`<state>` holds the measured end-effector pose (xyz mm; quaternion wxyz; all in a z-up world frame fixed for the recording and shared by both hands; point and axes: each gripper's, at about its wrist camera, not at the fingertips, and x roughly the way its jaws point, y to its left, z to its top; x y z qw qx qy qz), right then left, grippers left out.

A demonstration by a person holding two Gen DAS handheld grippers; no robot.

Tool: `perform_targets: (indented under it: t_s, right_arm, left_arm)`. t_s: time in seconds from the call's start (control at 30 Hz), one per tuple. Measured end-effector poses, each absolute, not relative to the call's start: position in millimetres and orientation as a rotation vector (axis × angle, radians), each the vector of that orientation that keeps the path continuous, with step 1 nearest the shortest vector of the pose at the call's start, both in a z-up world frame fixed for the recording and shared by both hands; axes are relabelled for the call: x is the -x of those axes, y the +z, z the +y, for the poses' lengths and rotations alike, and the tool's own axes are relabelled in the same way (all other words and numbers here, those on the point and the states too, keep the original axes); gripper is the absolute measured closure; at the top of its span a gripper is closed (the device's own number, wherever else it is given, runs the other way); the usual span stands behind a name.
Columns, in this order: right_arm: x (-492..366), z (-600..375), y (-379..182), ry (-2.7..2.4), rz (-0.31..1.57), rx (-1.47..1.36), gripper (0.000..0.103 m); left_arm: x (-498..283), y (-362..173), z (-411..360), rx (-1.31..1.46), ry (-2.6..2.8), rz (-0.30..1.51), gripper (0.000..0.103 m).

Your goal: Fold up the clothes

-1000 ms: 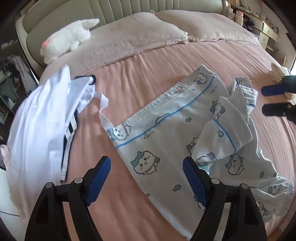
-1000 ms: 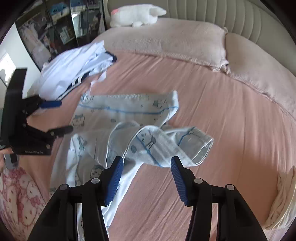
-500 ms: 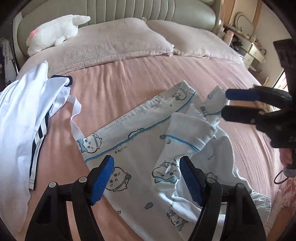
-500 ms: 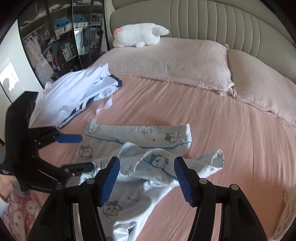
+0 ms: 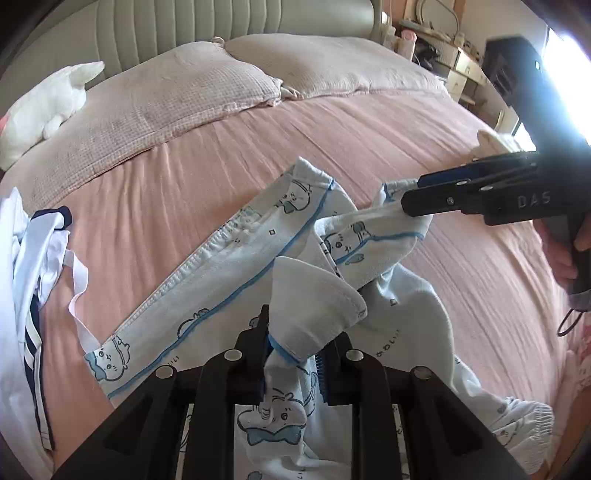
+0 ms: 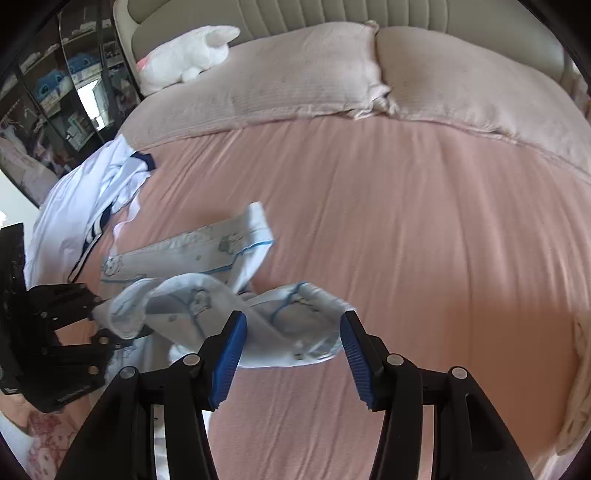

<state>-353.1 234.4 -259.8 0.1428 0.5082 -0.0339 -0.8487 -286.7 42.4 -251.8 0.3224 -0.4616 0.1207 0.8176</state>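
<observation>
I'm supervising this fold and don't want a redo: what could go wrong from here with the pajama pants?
1. The left gripper is shut on a bunched wad of the pajama pants. Pulling may drag the flat waistband part askew.
2. The right gripper is open with cloth between its pads, so that end may slip out or be pinched in several layers.
3. The white garment has a strap lying right beside the pants, which could get dragged along.

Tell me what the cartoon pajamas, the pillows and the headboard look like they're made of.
Pajamas: soft matte knit, probably cotton; they drape limply, with a gathered elastic waistband.
Pillows: matte woven cotton, likely gauze or waffle; a fine grid texture shows.
Headboard: padded leather or faux leather, I can't tell which; smooth vertical channels with a slight sheen.
</observation>
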Motion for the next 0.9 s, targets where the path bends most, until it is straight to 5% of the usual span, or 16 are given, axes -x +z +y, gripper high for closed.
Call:
perform_targets:
  t_s: [0.63, 0.8, 0.9]
  right_arm:
    - [346, 263, -255, -2.266, -0.166, -1.525, 0.046]
    - [357, 231, -265, -2.257, -0.054, -1.431, 0.046]
    - [372, 218, -268, -2.256, -0.142, -1.349, 0.046]
  left_arm:
    - [292, -229, -32, 1.193, 2.262, -0.078, 0.086]
    - [290, -229, -36, 1.207, 2.282, -0.079, 0.086]
    - [289, -232, -40, 1.247, 2.303, -0.073, 0.086]
